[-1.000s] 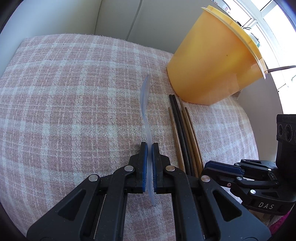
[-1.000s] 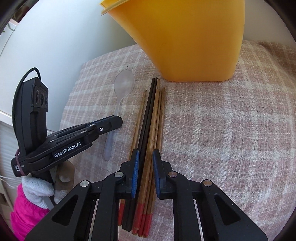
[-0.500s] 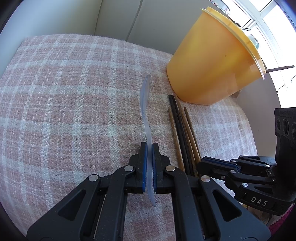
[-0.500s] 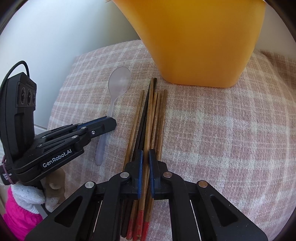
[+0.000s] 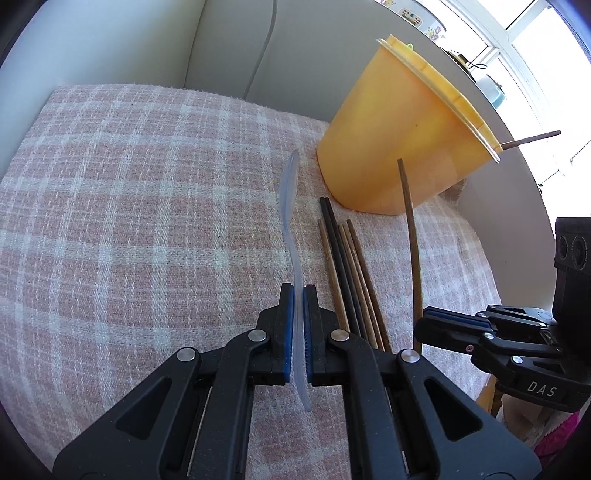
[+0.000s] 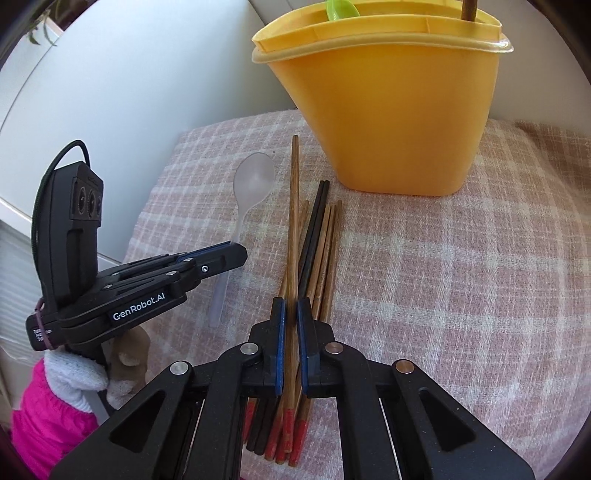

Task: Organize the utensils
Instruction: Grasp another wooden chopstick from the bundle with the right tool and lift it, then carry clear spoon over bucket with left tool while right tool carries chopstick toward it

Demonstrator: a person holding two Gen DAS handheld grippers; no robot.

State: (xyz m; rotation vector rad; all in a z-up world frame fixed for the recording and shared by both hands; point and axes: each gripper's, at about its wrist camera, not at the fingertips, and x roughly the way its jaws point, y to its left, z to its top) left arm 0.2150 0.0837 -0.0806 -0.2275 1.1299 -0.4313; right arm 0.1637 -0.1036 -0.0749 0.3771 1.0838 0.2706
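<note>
The left gripper (image 5: 298,325), marked "GenRobot.AI", pinches a clear spoon (image 5: 290,206), while beside it the right gripper (image 6: 290,345), marked "DAS", clamps one wooden chopstick (image 6: 294,206)

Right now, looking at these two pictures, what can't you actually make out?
- Inside of the yellow container: both views show only its wall and rim; a green spoon tip and a brown stick are cut off by the right wrist view's top edge.
- Clear spoon handle: its middle is hidden between the left gripper fingers.
- Lifted chopstick: the right gripper covers part of it.
</note>
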